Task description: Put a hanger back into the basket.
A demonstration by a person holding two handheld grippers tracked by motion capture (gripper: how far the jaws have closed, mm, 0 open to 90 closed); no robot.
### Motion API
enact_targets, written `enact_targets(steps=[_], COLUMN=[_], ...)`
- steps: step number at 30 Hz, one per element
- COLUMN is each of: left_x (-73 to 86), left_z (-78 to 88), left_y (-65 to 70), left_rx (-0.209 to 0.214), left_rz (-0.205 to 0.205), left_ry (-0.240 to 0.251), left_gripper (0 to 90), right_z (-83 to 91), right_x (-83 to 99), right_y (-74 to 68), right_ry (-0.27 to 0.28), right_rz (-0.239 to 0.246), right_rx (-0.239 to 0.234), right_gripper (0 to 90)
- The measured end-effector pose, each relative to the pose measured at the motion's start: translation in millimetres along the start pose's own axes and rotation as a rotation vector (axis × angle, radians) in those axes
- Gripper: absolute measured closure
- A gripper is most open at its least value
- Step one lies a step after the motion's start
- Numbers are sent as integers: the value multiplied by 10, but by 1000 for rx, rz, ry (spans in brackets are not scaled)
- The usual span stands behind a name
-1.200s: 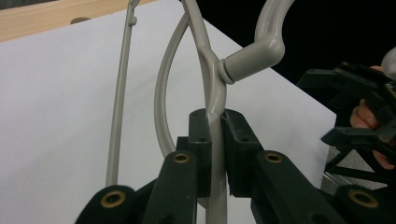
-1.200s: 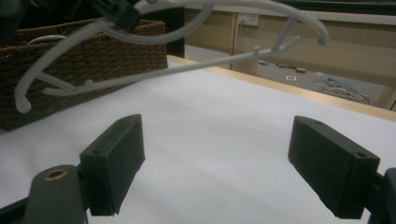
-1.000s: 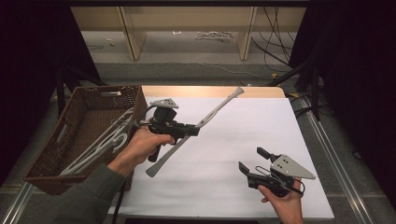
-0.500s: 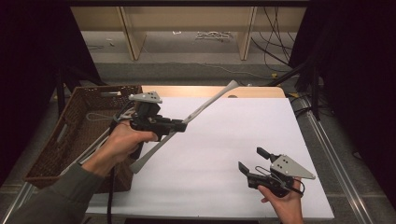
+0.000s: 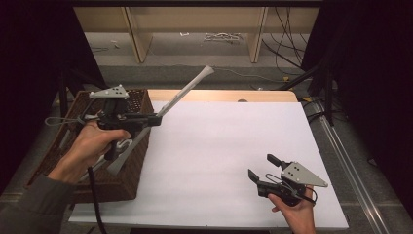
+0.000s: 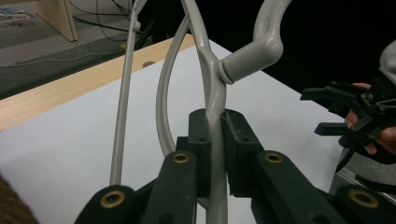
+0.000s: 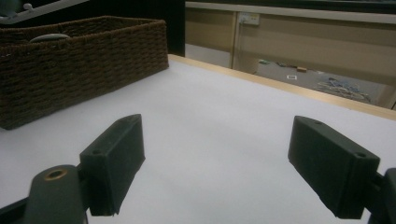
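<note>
At the near right of the table [image 5: 224, 161], a white sheet on a wooden top, the right tongs [image 5: 267, 168] are held low by the person's right hand [image 5: 294, 212], their two black jaws standing wide apart with nothing between them; in the right gripper view the same jaws frame bare white surface, with the table's wooden far edge beyond. A grey three-cornered plate sits on top of this unit. At the near left, the person's left hand [image 5: 92, 146], with a grey sleeve [image 5: 29, 209] behind it, holds the left tongs [image 5: 155, 118] raised above the right-hand wall of a dark brown wicker basket [image 5: 129, 180]. The left tongs are clamped on a grey plastic clothes hanger [image 5: 182, 95]. In the left gripper view the two jaw pads press on the hanger [image 6: 212, 93] from both sides, just below the point where its curved hook joins the body. In the high view the hanger runs at a slant: its lower end lies over the basket's right wall, and its upper end rises toward the far side, past the table's far edge. Inside the basket, pale items are partly visible; they cannot be identified. Beyond the table, wooden furniture legs [image 5: 139, 36] and loose cables [image 5: 221, 36] stand on the floor.
</note>
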State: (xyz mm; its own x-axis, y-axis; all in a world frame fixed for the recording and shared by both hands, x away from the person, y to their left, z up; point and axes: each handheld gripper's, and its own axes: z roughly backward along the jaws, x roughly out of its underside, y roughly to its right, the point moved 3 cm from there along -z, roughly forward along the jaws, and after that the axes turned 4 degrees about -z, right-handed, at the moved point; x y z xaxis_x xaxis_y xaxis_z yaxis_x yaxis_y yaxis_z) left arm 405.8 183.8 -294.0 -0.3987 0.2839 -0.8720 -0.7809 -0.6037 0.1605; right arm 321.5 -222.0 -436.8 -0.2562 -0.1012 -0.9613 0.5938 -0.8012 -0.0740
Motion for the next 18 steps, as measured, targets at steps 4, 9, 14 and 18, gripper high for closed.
enact_targets(steps=[4,9,14,18], left_x=[50,119,194,252], left_z=[97,198,264,279], left_y=[-131,-326,-468,-540], left_rx=[-26,-81,-133,-158], left_rz=[23,33,-13,-19], left_ry=[12,28,5,-8], left_gripper=[824,823,824,824], right_z=[-2,-3,-7,-9], right_x=[-1,0,3,2], right_y=[-4,-3,-3,-5], right_ry=[3,3,4,6], right_rz=[2,1,0,0], right_rx=[0,2,0,0], right_gripper=[195,195,195,195])
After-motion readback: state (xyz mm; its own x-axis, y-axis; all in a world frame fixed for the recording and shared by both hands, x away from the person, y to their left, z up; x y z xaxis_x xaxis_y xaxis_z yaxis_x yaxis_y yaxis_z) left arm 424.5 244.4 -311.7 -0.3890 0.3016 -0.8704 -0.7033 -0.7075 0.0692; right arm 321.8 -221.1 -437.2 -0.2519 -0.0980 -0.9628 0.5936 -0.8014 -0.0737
